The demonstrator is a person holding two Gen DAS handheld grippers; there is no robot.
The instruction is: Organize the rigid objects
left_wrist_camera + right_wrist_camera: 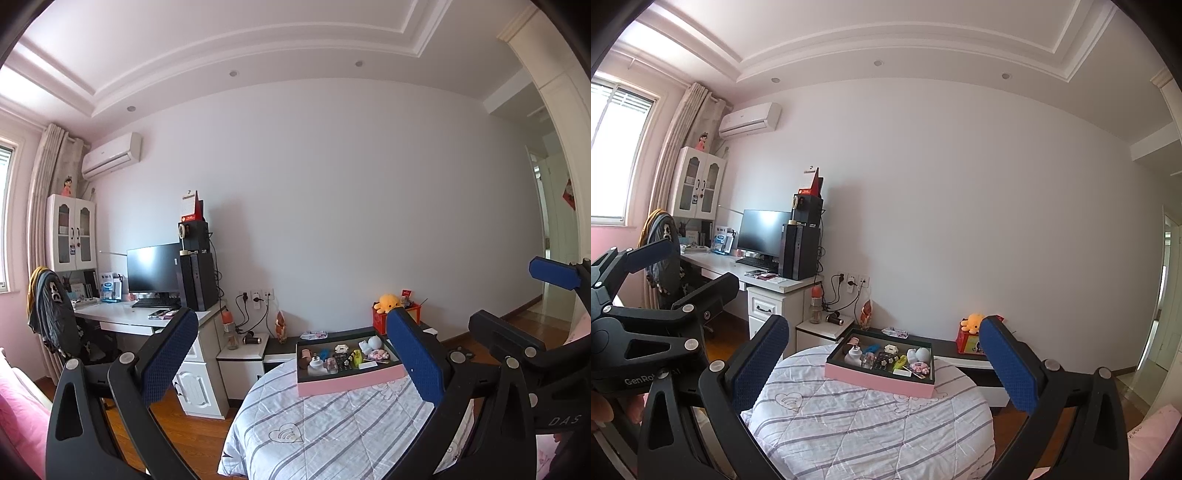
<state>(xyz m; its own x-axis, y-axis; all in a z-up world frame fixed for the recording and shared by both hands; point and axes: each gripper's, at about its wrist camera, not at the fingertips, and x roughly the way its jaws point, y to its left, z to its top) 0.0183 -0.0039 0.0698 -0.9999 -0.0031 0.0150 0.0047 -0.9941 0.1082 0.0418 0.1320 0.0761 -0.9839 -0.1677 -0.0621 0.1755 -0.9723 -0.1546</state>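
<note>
Both tongs, left tongs (295,354) and right tongs (882,362), are spread wide and hold nothing. At frame centre, the pink tray (879,380) of small objects sits on the striped bed (864,424).

Tray (875,378) of small items on bed (871,435)

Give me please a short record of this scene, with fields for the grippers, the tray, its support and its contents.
left gripper: open, empty, raised short of the tray
right gripper: open, empty, raised short of the tray
tray: pink-sided shallow box with dark inside
support: striped white quilted surface
contents: white round-bodied bottle, black remote control, white ball, other small items too small to tell
</note>
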